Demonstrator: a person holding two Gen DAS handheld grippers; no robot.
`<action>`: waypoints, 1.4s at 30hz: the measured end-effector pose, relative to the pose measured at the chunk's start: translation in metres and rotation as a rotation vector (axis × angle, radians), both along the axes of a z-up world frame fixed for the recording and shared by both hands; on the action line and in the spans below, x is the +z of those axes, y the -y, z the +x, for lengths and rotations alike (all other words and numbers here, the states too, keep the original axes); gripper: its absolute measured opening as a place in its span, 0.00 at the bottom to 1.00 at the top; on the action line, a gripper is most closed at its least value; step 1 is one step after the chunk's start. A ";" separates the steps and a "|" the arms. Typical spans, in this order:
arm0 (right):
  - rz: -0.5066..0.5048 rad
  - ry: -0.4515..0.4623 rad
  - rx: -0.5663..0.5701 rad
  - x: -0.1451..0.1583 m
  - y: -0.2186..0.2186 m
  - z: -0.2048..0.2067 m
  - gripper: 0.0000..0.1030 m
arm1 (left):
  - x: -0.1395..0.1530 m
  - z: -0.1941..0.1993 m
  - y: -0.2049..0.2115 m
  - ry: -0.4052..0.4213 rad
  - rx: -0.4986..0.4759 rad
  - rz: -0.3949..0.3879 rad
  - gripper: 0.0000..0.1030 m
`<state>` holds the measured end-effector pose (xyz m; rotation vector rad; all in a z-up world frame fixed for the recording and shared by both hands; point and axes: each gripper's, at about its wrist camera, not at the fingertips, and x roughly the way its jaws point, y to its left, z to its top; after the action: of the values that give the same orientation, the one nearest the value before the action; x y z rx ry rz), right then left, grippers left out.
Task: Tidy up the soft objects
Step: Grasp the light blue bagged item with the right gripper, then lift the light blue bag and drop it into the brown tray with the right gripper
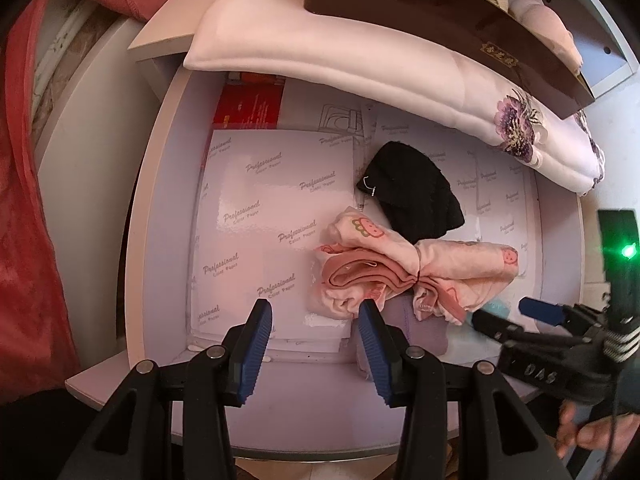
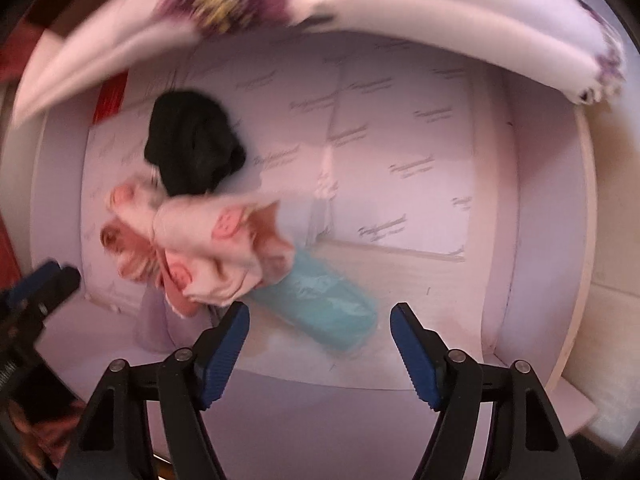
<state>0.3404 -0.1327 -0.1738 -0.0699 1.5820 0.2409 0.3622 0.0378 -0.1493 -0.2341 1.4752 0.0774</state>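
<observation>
Both grippers hang jaws-down over the open drawer [image 1: 160, 216], the left gripper [image 1: 316, 312] half spread and the right gripper [image 2: 320, 316] spread wider, neither pinching anything, probably poised to pick. The pink printed cloth [image 1: 404, 272] lies bunched near the drawer's front edge, cinched mid-length into a bow shape, overlapping a black cloth [image 1: 412, 192] behind and a teal roll [image 2: 320, 308] beside it.

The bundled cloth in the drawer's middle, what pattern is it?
Pale pink cloth with small cartoon faces, clearest in the left wrist view.

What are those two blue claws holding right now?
Nothing. The left gripper and right gripper both hang open above the pink cloth in the drawer.
</observation>
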 end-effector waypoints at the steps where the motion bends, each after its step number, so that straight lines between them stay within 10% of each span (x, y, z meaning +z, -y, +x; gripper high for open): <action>1: -0.004 -0.003 0.005 -0.001 -0.003 -0.003 0.72 | -0.001 0.000 0.000 -0.001 0.000 0.000 0.44; 23: -0.096 -0.001 0.111 -0.039 -0.029 -0.001 0.67 | -0.014 -0.002 0.004 -0.043 -0.006 0.009 0.44; 31: -0.126 0.011 0.133 -0.038 -0.033 -0.005 0.38 | -0.018 -0.002 0.013 -0.061 -0.029 -0.031 0.44; 42: -0.164 0.048 -0.015 -0.018 -0.001 0.001 0.35 | -0.026 0.001 0.011 -0.081 -0.007 -0.070 0.45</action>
<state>0.3416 -0.1322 -0.1917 -0.1897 1.5519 0.0965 0.3634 0.0272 -0.1749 -0.2859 1.5611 0.0299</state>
